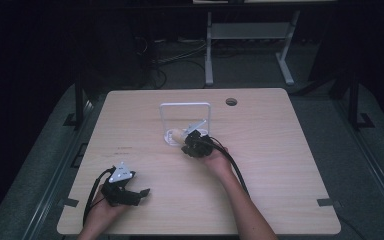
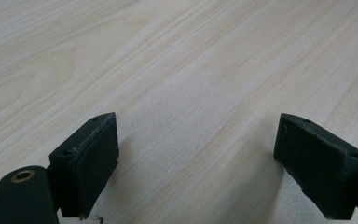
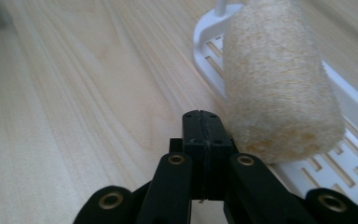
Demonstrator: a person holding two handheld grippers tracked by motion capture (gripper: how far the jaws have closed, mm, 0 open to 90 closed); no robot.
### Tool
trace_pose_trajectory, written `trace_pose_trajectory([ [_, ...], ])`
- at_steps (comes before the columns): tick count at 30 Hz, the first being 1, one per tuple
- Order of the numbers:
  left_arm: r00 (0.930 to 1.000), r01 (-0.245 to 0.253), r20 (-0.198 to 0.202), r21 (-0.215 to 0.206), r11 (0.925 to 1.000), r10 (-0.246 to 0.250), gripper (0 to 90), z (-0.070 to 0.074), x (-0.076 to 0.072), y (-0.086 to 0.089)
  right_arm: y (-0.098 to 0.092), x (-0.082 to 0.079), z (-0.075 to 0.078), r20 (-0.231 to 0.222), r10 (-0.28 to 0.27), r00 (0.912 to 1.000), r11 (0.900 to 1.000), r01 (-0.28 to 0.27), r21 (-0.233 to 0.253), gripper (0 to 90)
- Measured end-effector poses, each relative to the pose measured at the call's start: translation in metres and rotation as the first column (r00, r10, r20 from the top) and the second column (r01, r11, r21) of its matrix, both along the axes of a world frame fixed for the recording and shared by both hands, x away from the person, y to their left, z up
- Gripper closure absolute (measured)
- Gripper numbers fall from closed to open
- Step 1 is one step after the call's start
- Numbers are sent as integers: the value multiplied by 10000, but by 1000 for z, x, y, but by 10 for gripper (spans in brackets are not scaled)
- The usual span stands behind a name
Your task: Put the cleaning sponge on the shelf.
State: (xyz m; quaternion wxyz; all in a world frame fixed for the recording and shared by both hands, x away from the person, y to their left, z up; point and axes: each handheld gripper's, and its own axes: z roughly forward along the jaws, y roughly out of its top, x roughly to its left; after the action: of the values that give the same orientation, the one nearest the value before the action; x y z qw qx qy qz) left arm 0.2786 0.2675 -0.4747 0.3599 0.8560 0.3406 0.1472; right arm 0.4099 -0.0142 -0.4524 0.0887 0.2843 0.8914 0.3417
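A pale, rough loofah-like roll (image 3: pixel 279 79) lies tilted on the rim of a white slotted tray (image 3: pixel 349 158). In the high view the roll (image 1: pixel 176 135) sits on the base of a white wire-frame stand (image 1: pixel 185 104) mid-table. My right gripper (image 3: pixel 203 135) is shut with nothing between its jaws, and its tip rests just left of the roll's near end. In the high view the right gripper (image 1: pixel 192 141) is at the stand's front. My left gripper (image 1: pixel 140 194) hovers low near the table's front left. Its jaws (image 2: pixel 196 140) stand wide open over bare wood.
The light wooden table (image 1: pixel 280 165) has a round cable hole (image 1: pixel 231 102) at the back right. Cables trail from both grippers toward the front edge. A white desk frame (image 1: pixel 250 35) and floor cables lie beyond the table in the dark.
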Motion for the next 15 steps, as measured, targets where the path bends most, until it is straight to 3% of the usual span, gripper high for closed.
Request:
trace_pose_trajectory([
  [15, 10000, -9, 2, -48, 10000, 9, 133, 0, 0, 0, -13, 12, 0, 217, -698, 9973, 9974, 702, -172, 895],
])
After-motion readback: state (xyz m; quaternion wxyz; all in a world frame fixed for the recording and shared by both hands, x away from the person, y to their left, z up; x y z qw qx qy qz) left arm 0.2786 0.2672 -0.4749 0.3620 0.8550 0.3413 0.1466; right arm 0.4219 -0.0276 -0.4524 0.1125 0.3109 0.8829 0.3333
